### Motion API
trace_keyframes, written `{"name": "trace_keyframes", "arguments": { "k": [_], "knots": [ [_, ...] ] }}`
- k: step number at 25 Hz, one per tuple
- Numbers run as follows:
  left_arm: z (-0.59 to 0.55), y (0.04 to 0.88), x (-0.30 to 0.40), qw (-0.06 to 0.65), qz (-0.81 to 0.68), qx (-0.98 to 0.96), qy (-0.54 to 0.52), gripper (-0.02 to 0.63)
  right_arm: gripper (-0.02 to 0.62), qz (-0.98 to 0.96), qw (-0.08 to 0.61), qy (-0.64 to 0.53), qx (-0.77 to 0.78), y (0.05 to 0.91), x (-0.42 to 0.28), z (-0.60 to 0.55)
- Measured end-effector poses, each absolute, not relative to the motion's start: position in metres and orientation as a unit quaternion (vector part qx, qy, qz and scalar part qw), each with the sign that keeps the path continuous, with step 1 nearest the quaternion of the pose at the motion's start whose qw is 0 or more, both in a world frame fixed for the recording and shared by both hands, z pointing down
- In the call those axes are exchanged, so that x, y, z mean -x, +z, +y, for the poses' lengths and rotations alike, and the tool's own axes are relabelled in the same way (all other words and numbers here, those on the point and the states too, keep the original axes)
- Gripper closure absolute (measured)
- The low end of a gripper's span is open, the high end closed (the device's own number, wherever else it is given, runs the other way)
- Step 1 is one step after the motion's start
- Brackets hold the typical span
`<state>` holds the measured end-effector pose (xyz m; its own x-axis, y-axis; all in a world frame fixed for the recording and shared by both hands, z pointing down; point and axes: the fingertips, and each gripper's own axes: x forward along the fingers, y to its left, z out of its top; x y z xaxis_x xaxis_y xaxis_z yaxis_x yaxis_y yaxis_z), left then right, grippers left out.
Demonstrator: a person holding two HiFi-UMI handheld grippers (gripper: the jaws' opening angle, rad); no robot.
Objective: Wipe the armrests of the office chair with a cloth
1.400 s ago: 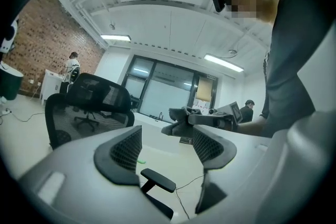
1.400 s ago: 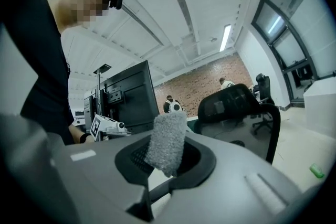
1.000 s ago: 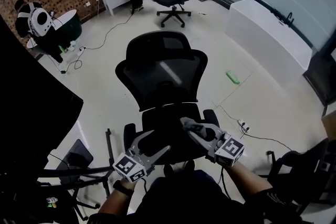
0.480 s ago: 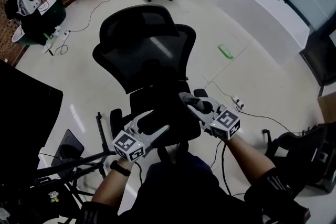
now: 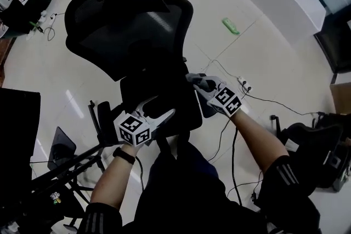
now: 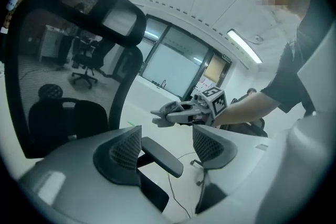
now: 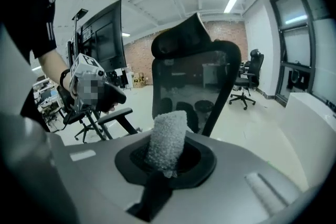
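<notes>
A black mesh-backed office chair stands right in front of me. My right gripper is shut on a grey fuzzy cloth and hangs over the chair's right armrest. In the right gripper view the cloth sticks out upright between the shut jaws, with the chair back behind it. My left gripper is open above the seat, just right of the left armrest. The left gripper view looks between its open fingers at the right armrest and the right gripper.
A green object lies on the pale floor behind the chair. A power strip with cables is at the right, with a black bag beyond it. A dark screen and stand legs crowd the left.
The chair has come nearer and fills more of the head view. Both grippers have moved in over the seat, the right one with the cloth now above the right armrest.
</notes>
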<state>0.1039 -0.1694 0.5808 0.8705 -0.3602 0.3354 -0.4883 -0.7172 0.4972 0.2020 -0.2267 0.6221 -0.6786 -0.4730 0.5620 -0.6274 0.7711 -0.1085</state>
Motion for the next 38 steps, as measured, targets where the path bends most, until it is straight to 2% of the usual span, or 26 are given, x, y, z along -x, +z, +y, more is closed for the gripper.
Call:
{"name": "trace_keyframes", "arguments": {
  "k": [6,15,38],
  "knots": [
    [-0.176,0.632,-0.126,0.319,-0.210,-0.912,0.146,0.276,0.558,-0.883,0.352,0.152,-0.271,0.705,-0.216,-0.246],
    [-0.184,0.674,-0.153,0.335,-0.199,-0.905,0.170,0.276,0.559,-0.858,0.423,0.163,-0.241,0.784,-0.231,-0.269],
    [-0.138,0.696,-0.178,0.355,-0.159,-0.902,0.185,0.276,0.560,-0.852,0.419,0.202,-0.240,0.808,-0.253,-0.214]
  ]
}}
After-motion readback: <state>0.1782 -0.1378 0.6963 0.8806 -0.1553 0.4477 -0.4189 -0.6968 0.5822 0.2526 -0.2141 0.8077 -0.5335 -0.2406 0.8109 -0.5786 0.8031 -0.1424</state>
